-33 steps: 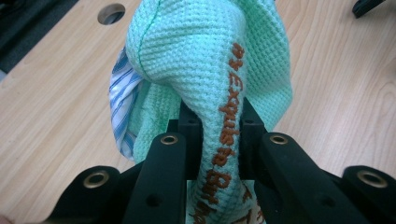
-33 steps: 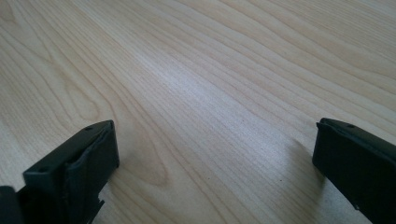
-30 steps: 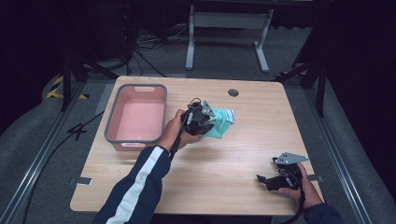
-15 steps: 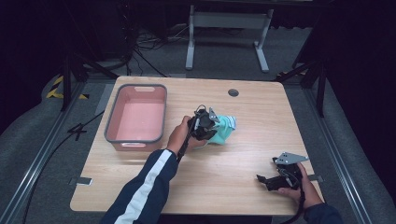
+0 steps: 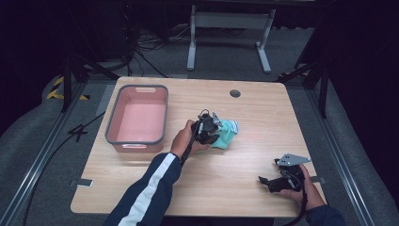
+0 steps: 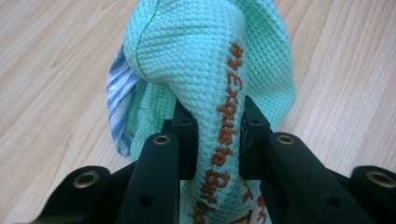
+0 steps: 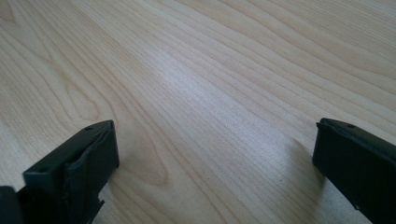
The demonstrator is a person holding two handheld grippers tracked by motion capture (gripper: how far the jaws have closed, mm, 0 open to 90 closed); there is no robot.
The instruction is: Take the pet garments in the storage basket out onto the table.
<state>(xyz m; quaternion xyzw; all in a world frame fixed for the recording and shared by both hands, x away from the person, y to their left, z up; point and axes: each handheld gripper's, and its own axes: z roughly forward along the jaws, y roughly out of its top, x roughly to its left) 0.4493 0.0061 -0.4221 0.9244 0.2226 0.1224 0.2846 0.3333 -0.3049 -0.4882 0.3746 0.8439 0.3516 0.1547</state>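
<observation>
A mint green waffle cloth (image 6: 196, 56) with orange stitched lettering and a blue striped patch is bunched up on the wooden table (image 5: 244, 160). In the high view the cloth (image 5: 227, 133) lies at the table's middle. My left gripper (image 5: 212, 130) reaches it from the left. Its jaws have just been opening a little, and a fold of the cloth still sits pinched between the pads of the left gripper (image 6: 217, 140). My right gripper (image 5: 265, 181) rests near the front right edge. The right gripper (image 7: 215, 154) stands open over bare wood.
A pink tub (image 5: 111, 117) with a grey rim stands at the left of the table, nothing visible inside. A round cable hole (image 5: 235, 93) lies near the far edge. Beyond the table are a grey frame and dark floor with cables.
My left hand has carried the cloth a little to the right and down onto the table. The right hand has stayed in place.
</observation>
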